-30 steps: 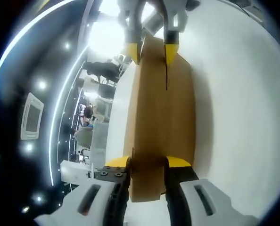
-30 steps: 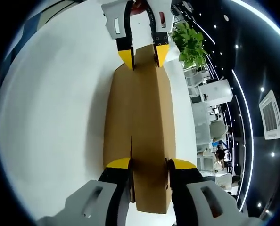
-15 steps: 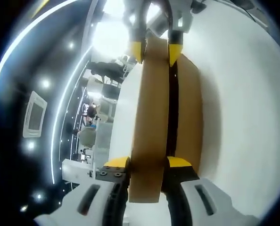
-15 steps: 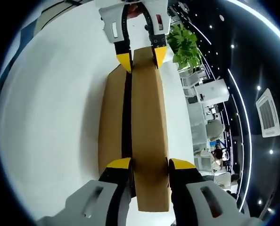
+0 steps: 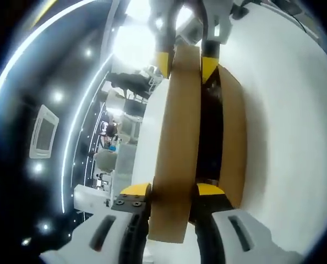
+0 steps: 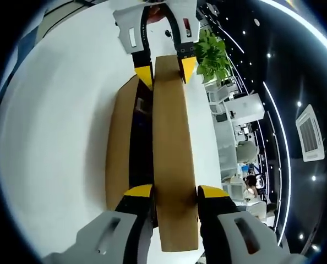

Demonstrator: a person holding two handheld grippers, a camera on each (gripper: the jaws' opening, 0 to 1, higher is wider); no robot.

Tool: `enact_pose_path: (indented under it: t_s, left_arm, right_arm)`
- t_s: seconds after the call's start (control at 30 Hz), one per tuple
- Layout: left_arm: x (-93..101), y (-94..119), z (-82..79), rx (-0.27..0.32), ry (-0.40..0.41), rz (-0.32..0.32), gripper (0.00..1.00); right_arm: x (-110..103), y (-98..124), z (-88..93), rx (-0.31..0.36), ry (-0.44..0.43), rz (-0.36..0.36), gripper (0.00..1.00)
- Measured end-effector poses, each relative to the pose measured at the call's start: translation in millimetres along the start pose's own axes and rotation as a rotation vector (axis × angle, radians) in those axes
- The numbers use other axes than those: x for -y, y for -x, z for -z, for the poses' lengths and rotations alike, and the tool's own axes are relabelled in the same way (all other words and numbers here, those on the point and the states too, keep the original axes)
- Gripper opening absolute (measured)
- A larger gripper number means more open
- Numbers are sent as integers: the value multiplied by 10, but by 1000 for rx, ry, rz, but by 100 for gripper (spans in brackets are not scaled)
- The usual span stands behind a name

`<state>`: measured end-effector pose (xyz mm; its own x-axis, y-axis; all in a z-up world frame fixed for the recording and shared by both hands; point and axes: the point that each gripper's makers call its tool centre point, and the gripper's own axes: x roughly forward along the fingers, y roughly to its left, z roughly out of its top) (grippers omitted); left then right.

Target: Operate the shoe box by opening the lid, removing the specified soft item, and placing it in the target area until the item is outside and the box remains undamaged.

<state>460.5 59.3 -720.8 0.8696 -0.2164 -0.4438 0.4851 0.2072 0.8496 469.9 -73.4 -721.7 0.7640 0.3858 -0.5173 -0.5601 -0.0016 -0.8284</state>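
Box interior hard to read: a dark gap runs between the raised lid (image 5: 177, 137) and the cardboard shoe box (image 5: 233, 143), and nothing inside can be made out in the left gripper view beyond shadow and a dim dark shape near the far end; the soft item cannot be identified. In the right gripper view the same gap (image 6: 141, 143) shows black, with a small pale patch near its far end, too blurred to name. The near end of the lid runs down between the claw tips, and the box's outer side is cut off behind the lid. Box lies on a white desk (image 5: 284, 110), long axis running away from each camera. Lid tilted up along one long edge, box wall still flat on the desk. Left claw (image 5: 172, 190) clenched on the near end of the lid, yellow tips on either face of the panel. Right claw (image 6: 173, 191) likewise clamped on the opposite end of the lid; each claw appears at the far end of the other's view. A green potted plant (image 6: 213, 52) stands past the desk edge.
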Motion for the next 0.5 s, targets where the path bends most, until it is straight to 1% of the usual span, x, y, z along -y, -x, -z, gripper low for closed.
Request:
enact_pose_path:
  t_s: [0.17,0.5]
  left_arm:
    - [-64,-3,-12,3,0,-9,30]
    - [-143,-28,-19,15,-2,12,30]
  right_arm:
    - [75,4,-11,1,-4,3,30]
    - [168,-14,-15,-8,-17,-22,30]
